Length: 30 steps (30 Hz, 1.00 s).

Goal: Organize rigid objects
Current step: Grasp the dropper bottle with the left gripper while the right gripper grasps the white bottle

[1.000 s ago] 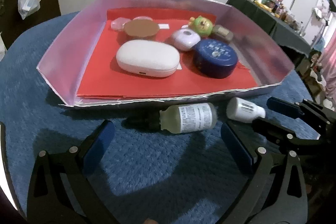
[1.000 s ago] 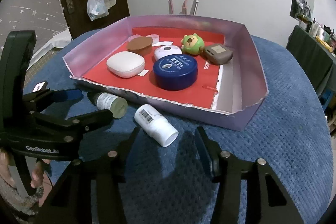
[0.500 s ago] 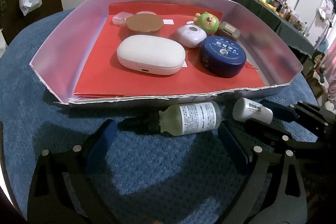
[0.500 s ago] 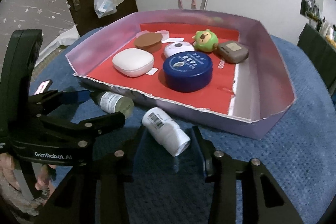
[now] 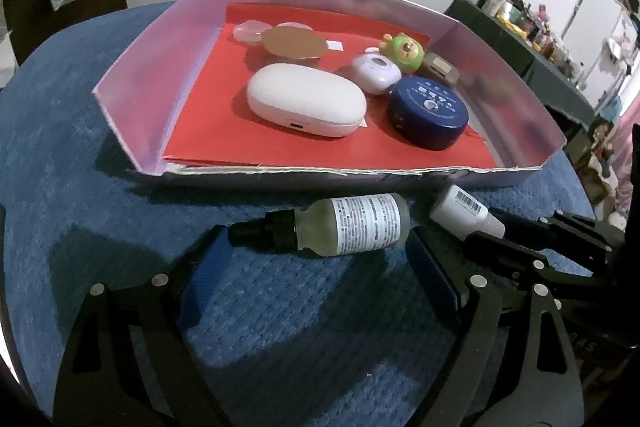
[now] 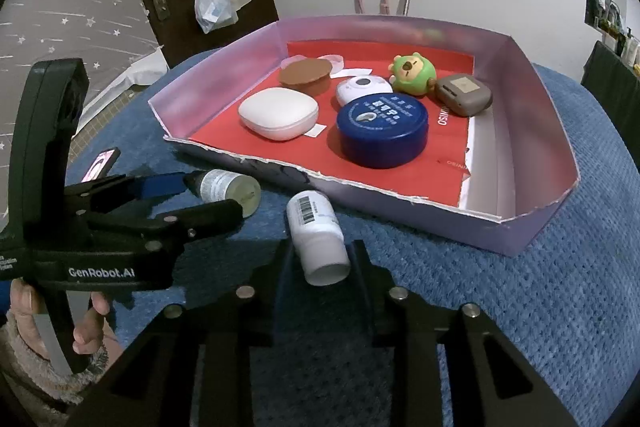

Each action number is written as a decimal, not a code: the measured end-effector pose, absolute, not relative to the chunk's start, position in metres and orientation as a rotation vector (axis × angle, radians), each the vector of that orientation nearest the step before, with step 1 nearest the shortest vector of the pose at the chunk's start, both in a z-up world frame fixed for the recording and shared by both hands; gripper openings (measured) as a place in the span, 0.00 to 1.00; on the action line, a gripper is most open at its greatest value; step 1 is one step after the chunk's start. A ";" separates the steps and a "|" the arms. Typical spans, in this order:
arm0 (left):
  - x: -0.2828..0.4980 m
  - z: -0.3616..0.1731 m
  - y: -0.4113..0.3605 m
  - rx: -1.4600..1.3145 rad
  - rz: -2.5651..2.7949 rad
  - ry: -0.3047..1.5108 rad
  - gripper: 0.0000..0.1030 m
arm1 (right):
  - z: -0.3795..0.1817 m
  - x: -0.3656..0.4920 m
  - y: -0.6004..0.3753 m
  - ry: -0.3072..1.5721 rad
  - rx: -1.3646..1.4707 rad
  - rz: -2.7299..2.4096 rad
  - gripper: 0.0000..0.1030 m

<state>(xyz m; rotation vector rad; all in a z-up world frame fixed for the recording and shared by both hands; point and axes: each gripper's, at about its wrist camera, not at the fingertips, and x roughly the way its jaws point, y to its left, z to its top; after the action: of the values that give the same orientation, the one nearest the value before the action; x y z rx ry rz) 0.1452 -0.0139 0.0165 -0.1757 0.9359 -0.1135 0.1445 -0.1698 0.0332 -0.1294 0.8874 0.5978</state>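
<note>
A clear dropper bottle (image 5: 352, 223) with a black cap lies on its side on the blue cloth, just before the tray. My left gripper (image 5: 316, 261) is open, with a fingertip past each end of the bottle. Beside it lies a white bottle (image 6: 318, 235) with a barcode. My right gripper (image 6: 320, 267) has closed onto the bottle, its fingers against both sides. From the right wrist I also see the left gripper (image 6: 212, 197) around the dropper bottle (image 6: 228, 187). The left wrist view shows the white bottle (image 5: 464, 211) and the right gripper (image 5: 486, 227).
A purple tray (image 6: 400, 203) with a red liner holds a white case (image 6: 278, 113), a blue tin (image 6: 382, 131), a brown lid (image 6: 306, 75), a green toy (image 6: 412, 73) and a grey case (image 6: 462, 95). A hand (image 6: 86, 327) holds the left gripper.
Both grippers have moved forward toward the bottles. The right fingers have narrowed onto the white bottle. The left fingers now flank the dropper bottle.
</note>
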 end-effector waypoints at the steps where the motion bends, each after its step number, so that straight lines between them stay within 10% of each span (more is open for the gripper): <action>1: 0.145 0.016 -0.013 -0.175 -0.111 0.938 0.85 | 0.033 0.144 -0.170 0.890 -0.131 0.600 0.29; 30: 0.151 0.014 -0.015 -0.145 -0.034 0.924 0.84 | 0.034 0.144 -0.163 0.869 -0.151 0.612 0.28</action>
<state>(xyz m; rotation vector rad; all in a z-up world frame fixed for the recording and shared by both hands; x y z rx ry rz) 0.1514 -0.0145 0.0145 -0.1453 0.9236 -0.0339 0.1440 -0.1626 0.0336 -0.1509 0.8688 0.6123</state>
